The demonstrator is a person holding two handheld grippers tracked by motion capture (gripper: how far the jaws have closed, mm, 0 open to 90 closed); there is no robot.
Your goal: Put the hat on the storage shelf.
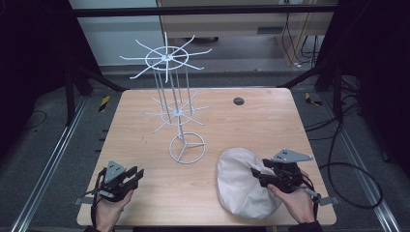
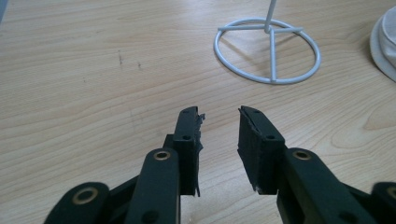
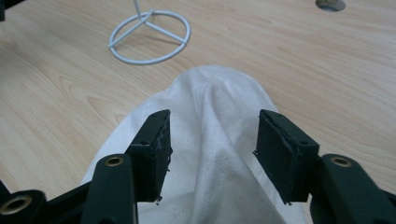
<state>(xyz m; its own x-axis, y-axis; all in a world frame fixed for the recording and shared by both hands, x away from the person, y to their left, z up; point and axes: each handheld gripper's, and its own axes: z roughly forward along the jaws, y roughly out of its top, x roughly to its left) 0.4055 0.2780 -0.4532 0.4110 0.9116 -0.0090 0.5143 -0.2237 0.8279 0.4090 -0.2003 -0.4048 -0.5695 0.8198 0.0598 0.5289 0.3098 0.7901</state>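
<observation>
A pale fabric hat lies crumpled on the wooden table at the front right. My right gripper reaches into it from the right. In the right gripper view the cloth rises in a bunched ridge between the jaws, and the right gripper is shut on it. My left gripper hovers at the front left. In the left gripper view the left gripper is open over bare wood with nothing between its pads. A white wire stand with two tiers of hooks rises from a ring base mid-table.
The ring base lies ahead and right of the left gripper, with the hat's edge beyond it. From the right gripper the base sits to the far left. A dark round grommet marks the table's far side.
</observation>
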